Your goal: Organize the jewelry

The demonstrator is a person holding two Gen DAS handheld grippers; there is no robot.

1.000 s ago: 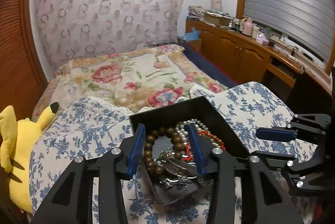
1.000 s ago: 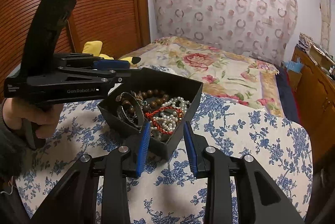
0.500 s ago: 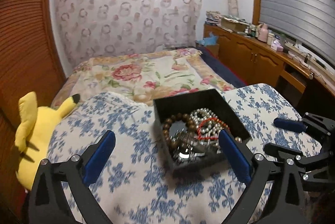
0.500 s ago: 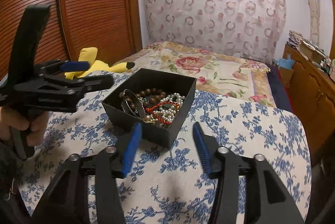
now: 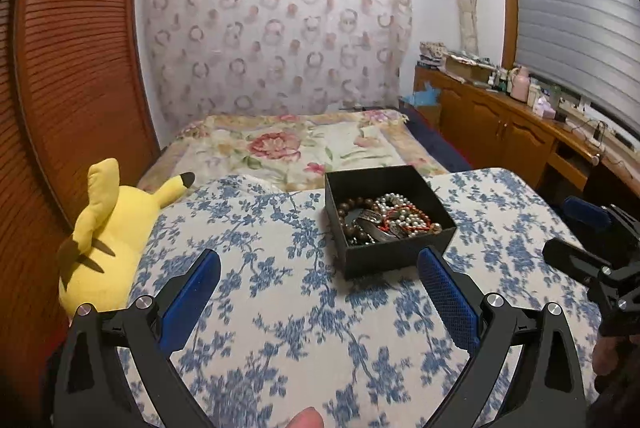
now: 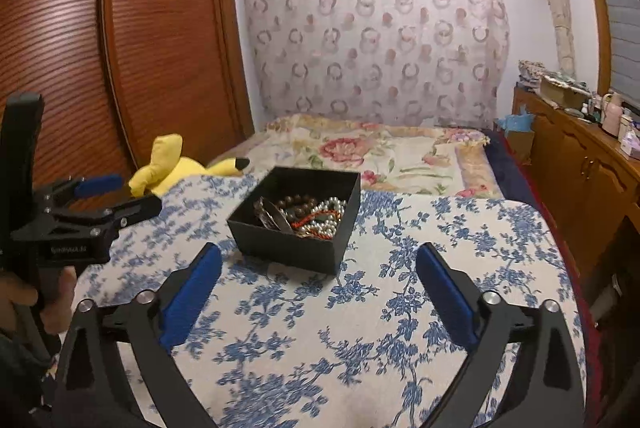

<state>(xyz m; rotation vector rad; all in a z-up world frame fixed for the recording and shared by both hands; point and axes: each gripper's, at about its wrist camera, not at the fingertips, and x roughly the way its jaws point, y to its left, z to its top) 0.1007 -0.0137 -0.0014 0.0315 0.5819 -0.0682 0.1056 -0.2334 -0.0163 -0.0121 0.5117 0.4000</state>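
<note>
A black open box (image 5: 394, 256) stands on the blue-flowered cloth (image 5: 280, 328). It holds a pearl necklace (image 5: 394, 202), brown wooden beads (image 5: 352, 206), a red cord bracelet (image 5: 408, 224) and silver pieces (image 5: 372, 226). My left gripper (image 5: 318, 260) is open wide, just short of the box's near wall, with nothing between its blue pads. My right gripper (image 6: 318, 252) faces the box (image 6: 288, 250) from the other near side; its jaws are opening and hold nothing. Each gripper shows in the other's view: the left gripper (image 6: 120, 194) and the right gripper (image 5: 572, 232).
A yellow plush toy (image 5: 104, 224) lies at the cloth's left edge. Behind is a bed with a floral quilt (image 5: 304, 148). A wooden cabinet (image 5: 500, 132) with clutter runs along the right wall, and a wooden wardrobe (image 6: 120, 48) stands at the left. A hand (image 6: 52, 304) holds the left gripper.
Both grippers have pulled back from the box and spread wide. The left jaws were over the jewelry and the right jaws at the box's wall; now the box sits clear ahead of both.
</note>
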